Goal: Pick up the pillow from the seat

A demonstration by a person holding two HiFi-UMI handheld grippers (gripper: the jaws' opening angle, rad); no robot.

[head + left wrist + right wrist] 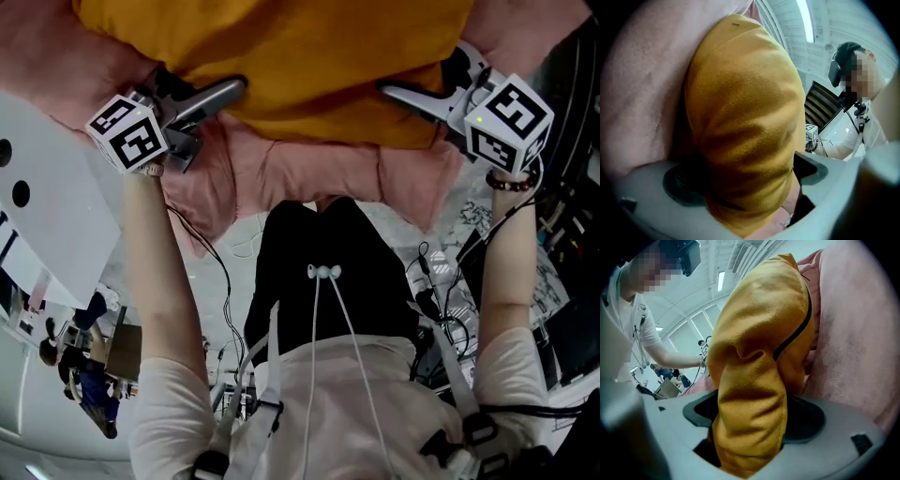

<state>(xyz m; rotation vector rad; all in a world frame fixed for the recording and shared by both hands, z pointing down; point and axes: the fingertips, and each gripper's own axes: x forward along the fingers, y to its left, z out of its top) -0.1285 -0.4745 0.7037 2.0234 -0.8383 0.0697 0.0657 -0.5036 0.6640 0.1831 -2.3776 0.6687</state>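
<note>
Gripping the mustard-yellow pillow (281, 56) from both ends, I hold one gripper in each hand over the pink seat (309, 173), seen from my head camera looking steeply down. My left gripper (230, 89) bites into the pillow's left edge, and its own view shows the jaws closed on a thick fold of the yellow fabric (740, 117), which fills the gap between the dark pads (677, 180). My right gripper (398, 94) takes the opposite edge; in its view the jaws pinch a bunched corner of the pillow (754, 333), with a black zipper line (794, 333) running down the cover just beside the fold. The pillow sits at the top of the head view, pressed against the pink upholstery, which rises beside it in both gripper views (642, 93) (853, 333); whether it is clear of the seat I cannot tell. Each gripper carries its cube with square markers, the left one (131, 131) near my wrist and the right one (508, 122) above a beaded bracelet (514, 183). A white earphone cable (323, 272) hangs down over my black trousers (319, 281).
</note>
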